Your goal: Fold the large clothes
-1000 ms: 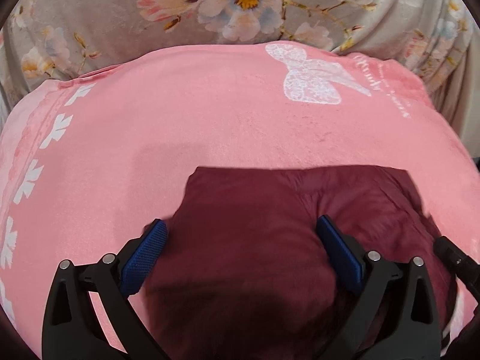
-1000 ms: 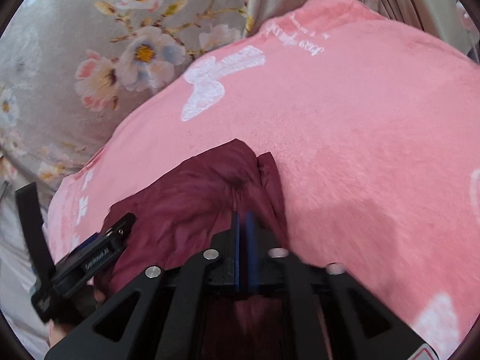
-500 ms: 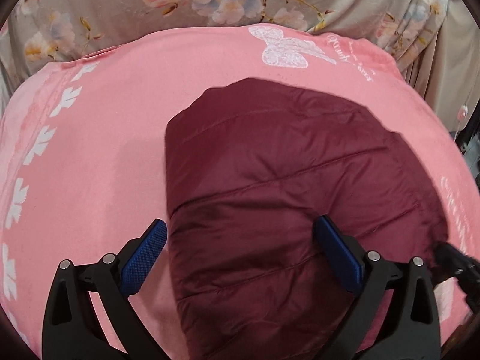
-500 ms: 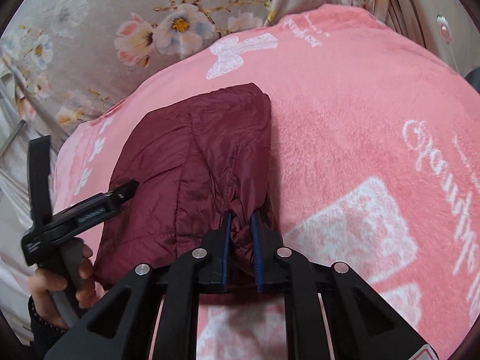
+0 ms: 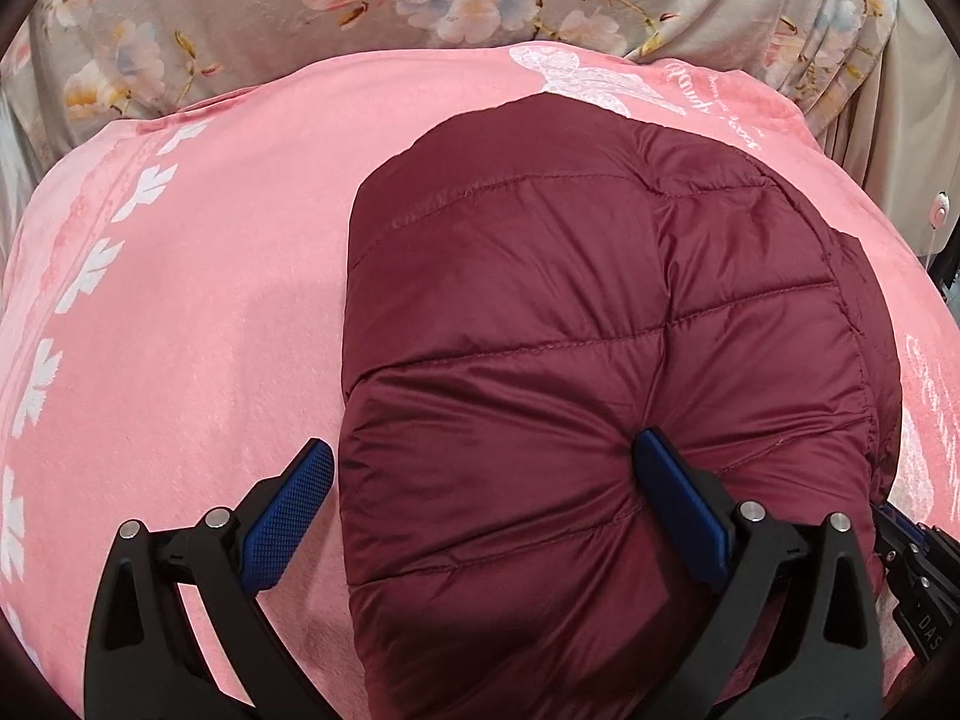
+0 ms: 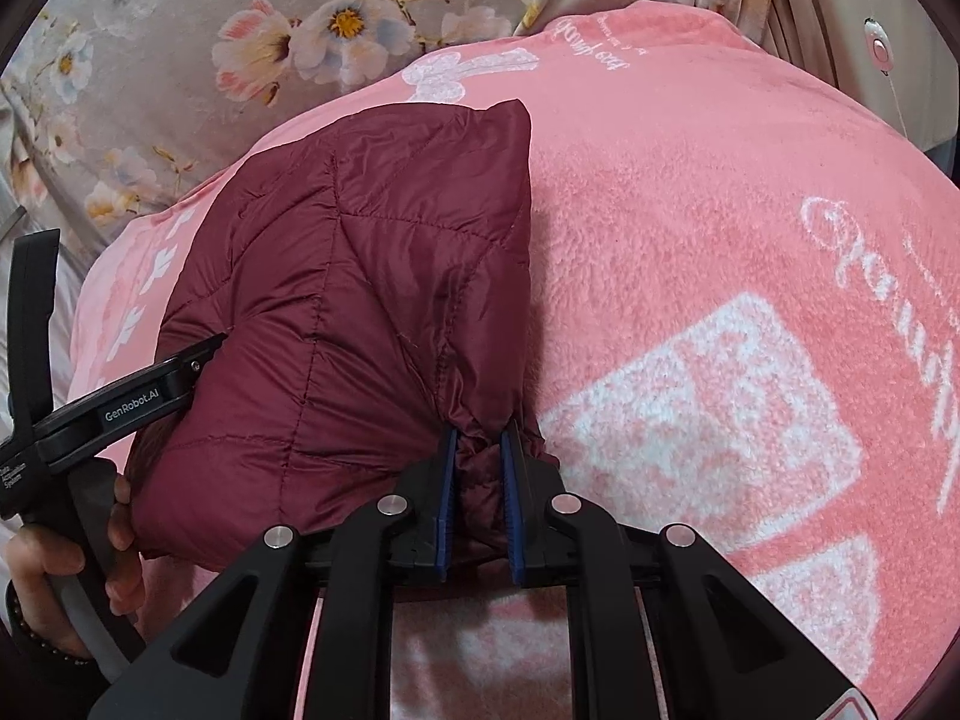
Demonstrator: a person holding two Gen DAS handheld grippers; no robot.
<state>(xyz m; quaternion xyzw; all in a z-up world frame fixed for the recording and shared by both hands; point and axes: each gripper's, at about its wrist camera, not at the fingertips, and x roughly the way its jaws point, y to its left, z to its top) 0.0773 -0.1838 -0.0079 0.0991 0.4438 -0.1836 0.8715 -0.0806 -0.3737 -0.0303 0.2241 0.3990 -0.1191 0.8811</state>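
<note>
Right hand-held gripper (image 6: pixel 477 462) pinches jacket (image 6: pixel 360 312) (maroon, quilted)

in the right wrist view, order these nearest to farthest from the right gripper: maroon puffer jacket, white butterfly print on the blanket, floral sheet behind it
1. maroon puffer jacket: pinched between the fingers of the right gripper, spreading up and left.
2. white butterfly print: on the pink blanket, just past the jacket's far tip.
3. floral sheet: beyond the blanket's far edge, at the top left.

Even, soft indoor light. Both views sharp at centre; fisheye bending and dark vignette at the rim. Faint sheen on jacket (image 5: pixel 600 312); shadow at 6 o'clock.
</note>
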